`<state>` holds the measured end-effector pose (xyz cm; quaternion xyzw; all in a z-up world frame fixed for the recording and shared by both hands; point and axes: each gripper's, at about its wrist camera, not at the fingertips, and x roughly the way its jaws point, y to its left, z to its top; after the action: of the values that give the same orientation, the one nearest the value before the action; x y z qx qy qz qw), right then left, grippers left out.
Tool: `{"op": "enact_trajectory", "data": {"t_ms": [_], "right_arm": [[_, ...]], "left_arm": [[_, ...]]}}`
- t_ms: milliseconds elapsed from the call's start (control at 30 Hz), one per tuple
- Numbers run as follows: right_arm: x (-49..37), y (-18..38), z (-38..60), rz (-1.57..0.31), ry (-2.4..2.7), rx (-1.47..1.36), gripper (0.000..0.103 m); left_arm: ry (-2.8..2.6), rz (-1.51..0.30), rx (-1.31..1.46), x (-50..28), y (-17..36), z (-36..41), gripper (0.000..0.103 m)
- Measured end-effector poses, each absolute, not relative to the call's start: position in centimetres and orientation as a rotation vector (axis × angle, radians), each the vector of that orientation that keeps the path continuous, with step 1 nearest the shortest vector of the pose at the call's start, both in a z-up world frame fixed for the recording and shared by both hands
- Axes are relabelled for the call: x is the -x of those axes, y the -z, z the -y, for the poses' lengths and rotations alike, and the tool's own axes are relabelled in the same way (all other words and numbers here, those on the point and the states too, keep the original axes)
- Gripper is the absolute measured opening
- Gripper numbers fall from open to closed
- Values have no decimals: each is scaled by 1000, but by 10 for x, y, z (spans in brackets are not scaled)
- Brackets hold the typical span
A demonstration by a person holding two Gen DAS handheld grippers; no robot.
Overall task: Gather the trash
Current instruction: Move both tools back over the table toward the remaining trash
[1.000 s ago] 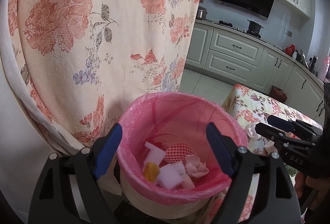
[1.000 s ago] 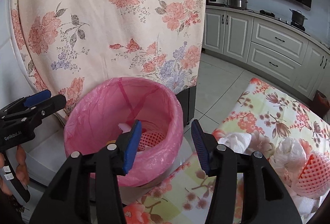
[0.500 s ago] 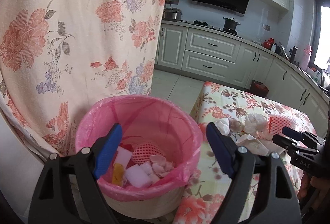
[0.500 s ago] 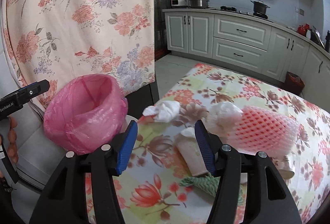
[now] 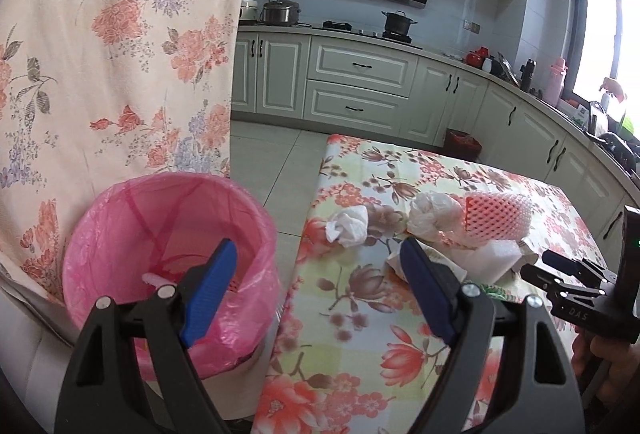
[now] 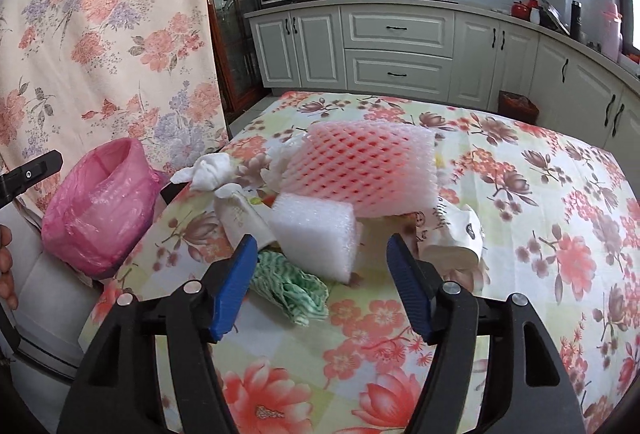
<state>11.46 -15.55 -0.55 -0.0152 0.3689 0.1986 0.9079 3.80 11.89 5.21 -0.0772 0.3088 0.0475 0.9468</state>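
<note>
A bin with a pink liner (image 5: 168,230) stands left of the floral table (image 5: 360,314); it also shows in the right wrist view (image 6: 96,210). Trash lies on the table: a pink foam net (image 6: 360,170), a white foam block (image 6: 316,234), a crumpled tissue (image 6: 208,170), a green-striped wrapper (image 6: 292,286), a crushed paper cup (image 6: 452,238) and a white bag (image 5: 432,214). My left gripper (image 5: 316,294) is open and empty, over the gap between bin and table. My right gripper (image 6: 320,286) is open and empty, just short of the foam block.
A floral curtain (image 5: 112,54) hangs behind the bin. Kitchen cabinets (image 5: 360,86) and a counter with pots run along the back. A small red bin (image 6: 518,106) stands on the floor beyond the table.
Both grippers have swung right, away from the bin toward the table. The right gripper now faces the trash pile closely. Both stay open and empty.
</note>
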Motion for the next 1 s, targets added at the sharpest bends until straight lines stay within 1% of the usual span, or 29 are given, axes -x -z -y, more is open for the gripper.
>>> {"op": "enact_trajectory", "data": {"t_ms": [167, 333, 767, 800, 900, 1000], "right_arm": [[-117, 14, 165, -780, -394, 8, 68], [-122, 15, 161, -784, -396, -7, 71], [-149, 34, 129, -830, -374, 15, 70], [-151, 36, 128, -833, -373, 13, 69], [-155, 42, 128, -843, -374, 13, 52], [-156, 43, 130, -839, -391, 13, 52]], "left_arm": [[-50, -652, 133, -49, -45, -98, 81], [-7, -680, 111, -62, -36, -85, 81], [58, -723, 88, -83, -20, -79, 79], [62, -728, 83, -85, -19, -78, 79], [77, -739, 94, -90, -15, -78, 79], [91, -748, 91, -95, -11, -73, 79]]}}
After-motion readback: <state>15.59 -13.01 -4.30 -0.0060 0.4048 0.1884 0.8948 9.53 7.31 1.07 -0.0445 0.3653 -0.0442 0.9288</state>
